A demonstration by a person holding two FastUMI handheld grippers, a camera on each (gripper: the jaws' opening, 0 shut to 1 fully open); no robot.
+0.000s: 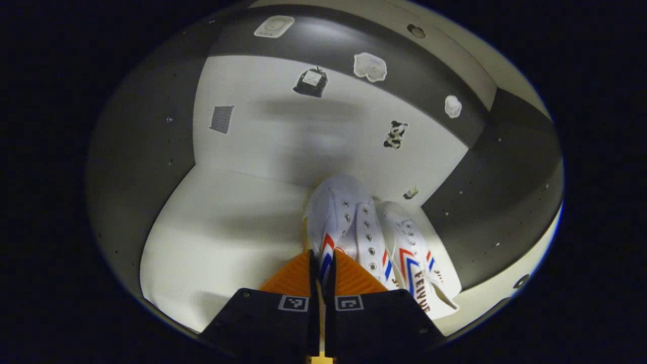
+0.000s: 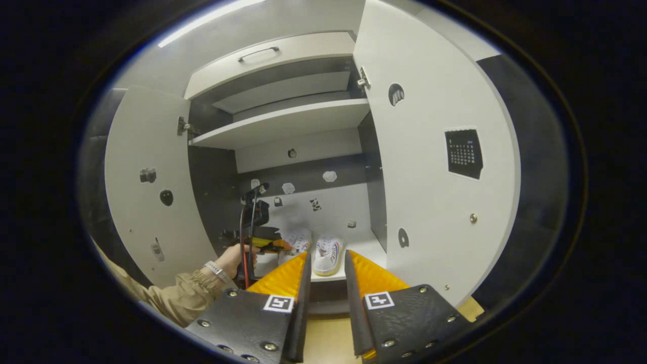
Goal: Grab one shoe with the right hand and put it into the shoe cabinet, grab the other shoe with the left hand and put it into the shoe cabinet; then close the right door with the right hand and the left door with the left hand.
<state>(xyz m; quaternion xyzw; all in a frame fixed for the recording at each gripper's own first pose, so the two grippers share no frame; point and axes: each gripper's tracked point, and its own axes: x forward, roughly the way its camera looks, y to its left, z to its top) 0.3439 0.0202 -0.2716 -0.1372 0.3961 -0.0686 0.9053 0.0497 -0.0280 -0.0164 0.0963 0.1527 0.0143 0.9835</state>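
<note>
- Shoes are sitting side by side on the cabinet's bottom shelf [image 1: 227, 237], low and right of centre in the left gripper view.
- Left tool [image 1: 321, 270] is gripping the left shoe [image 1: 336, 212] at its heel edge, fingers nearly together on it.
- Right shoe [image 2: 327, 252] is lying free just beside it.
- Right tool [image 2: 326, 270] is hanging open outside the cabinet, between the left door [image 2: 146, 202] and right door [image 2: 434, 192], both standing open.

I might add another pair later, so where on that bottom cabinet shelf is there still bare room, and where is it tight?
The bottom shelf is bare from the left side wall across to the left shoe, back to the rear wall. It is crowded on the right: the right shoe lies close beside the first, near the right side wall. The left gripper is shut on the left shoe.
</note>
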